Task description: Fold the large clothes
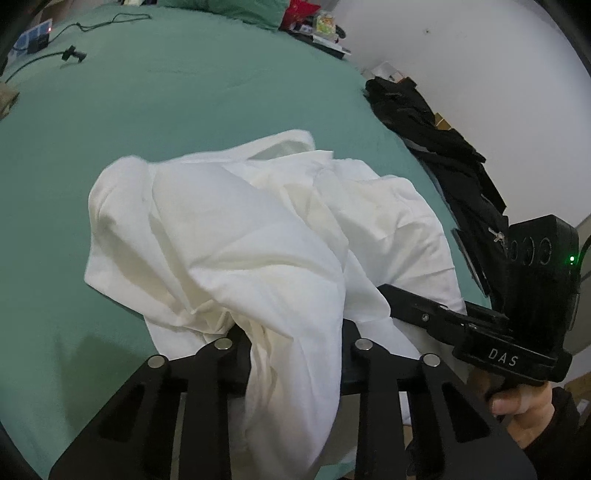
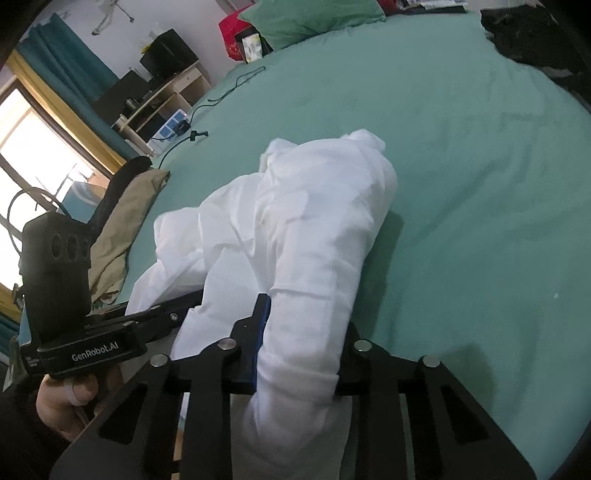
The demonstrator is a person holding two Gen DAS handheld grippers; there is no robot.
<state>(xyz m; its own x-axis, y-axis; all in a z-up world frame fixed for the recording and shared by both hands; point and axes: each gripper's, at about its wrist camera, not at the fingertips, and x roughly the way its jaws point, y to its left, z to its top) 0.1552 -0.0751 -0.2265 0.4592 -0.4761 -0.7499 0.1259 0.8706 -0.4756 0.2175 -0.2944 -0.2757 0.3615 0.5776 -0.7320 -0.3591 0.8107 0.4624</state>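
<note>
A crumpled white garment [image 1: 240, 240] lies heaped on the green bed sheet [image 1: 184, 92], near the bed's front edge. In the left wrist view my left gripper [image 1: 295, 354] is shut on a bunched fold of it, and the cloth hangs down between the fingers. The right gripper [image 1: 388, 295] comes in from the right with its tips buried in the same cloth. In the right wrist view the white garment [image 2: 314, 221] fills the gap between the right gripper's [image 2: 303, 347] blue pad and its other finger, which are shut on it. The left gripper [image 2: 195, 299] shows at the left, held by a hand.
Black clothing [image 1: 424, 122] lies along the bed's right edge. Cables and a small black device [image 1: 74, 55] rest at the far left of the sheet. A beige cloth [image 2: 125, 221] sits at the bed's left edge, a green pillow [image 2: 314, 18] at the head, and shelves [image 2: 173, 92] beyond.
</note>
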